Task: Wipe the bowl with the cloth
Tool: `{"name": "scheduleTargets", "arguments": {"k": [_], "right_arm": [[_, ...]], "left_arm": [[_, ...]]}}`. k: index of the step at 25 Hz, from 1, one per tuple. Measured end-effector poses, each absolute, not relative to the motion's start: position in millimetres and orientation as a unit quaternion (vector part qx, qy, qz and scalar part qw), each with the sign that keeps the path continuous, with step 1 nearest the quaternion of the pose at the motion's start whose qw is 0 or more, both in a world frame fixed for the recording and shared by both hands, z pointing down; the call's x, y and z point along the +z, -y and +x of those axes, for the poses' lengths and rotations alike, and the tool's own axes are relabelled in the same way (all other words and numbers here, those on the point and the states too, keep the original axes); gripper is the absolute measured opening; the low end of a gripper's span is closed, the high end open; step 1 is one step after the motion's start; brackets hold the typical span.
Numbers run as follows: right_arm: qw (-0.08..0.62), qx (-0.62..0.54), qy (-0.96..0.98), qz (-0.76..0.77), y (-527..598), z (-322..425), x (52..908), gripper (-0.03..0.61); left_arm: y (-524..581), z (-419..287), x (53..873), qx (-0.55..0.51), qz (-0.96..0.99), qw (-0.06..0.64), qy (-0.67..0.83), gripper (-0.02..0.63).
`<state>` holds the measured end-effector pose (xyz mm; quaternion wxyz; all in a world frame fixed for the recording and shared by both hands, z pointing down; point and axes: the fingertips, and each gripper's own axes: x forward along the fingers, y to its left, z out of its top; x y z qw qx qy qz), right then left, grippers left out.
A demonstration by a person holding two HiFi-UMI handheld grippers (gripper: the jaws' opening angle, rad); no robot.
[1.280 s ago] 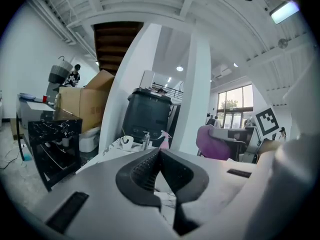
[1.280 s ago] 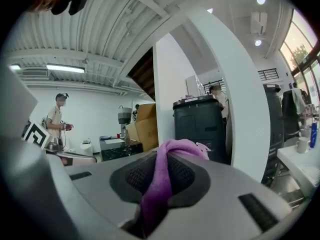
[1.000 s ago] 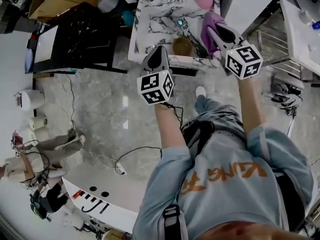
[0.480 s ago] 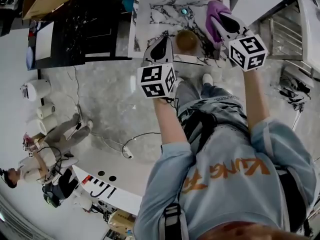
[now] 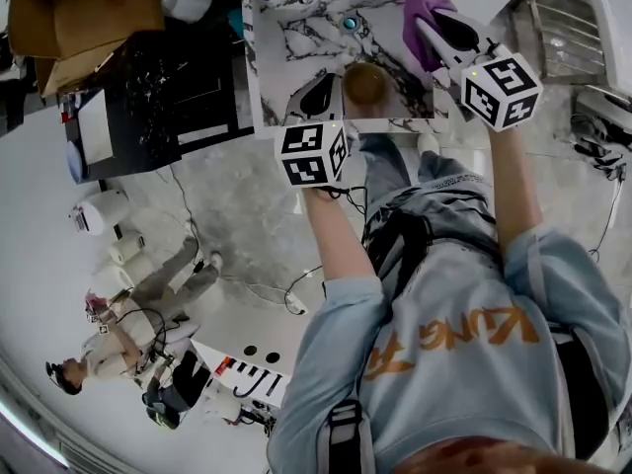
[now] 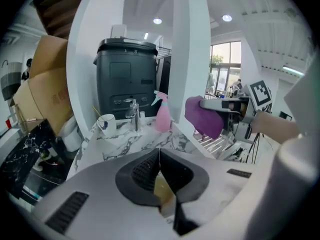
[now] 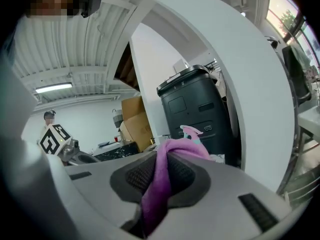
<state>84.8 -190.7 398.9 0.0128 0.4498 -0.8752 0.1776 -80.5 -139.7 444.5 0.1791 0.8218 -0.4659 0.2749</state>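
Note:
A brown bowl [image 5: 367,83] stands near the front edge of the marble counter [image 5: 291,42]. My left gripper [image 5: 331,85] hovers just left of the bowl. Its jaws are shut with nothing between them [image 6: 160,156], and the bowl [image 6: 162,190] shows through the gap behind the tips. Whether the gripper touches the bowl I cannot tell. My right gripper [image 5: 429,32] is held above and right of the bowl, shut on a purple cloth [image 5: 423,13]. The cloth [image 7: 155,194] hangs down between the jaws [image 7: 159,169] and also shows in the left gripper view [image 6: 204,115].
At the back of the counter are a pink spray bottle [image 6: 162,116], a faucet [image 6: 134,115] and a white mug [image 6: 106,124], with a tall black bin [image 6: 127,79] behind. A black table [image 5: 163,87] and cardboard box [image 5: 74,13] stand left, a metal rack [image 5: 563,28] right. A person [image 5: 109,349] crouches far left.
The counter has come closer. My left gripper has moved forward and now sits right beside the bowl. The right gripper still carries the cloth above the counter.

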Motion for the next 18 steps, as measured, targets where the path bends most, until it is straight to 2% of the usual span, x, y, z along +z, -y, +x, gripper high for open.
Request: {"name": "scheduleTargets", "arguments": {"k": [11, 18], "right_arm": [[0.015, 0.201, 0.852, 0.483, 214.3, 88.0, 425.9, 0.075], [0.031, 0.224, 0.837, 0.498, 226.7, 79.3, 445.0, 0.075]], "left_arm": [[171.2, -74.6, 490.3, 0.381, 0.825, 0.18, 0.378, 0.021], [184.2, -85.8, 540.1, 0.436, 0.812, 0.208, 0.328, 0.023]]}}
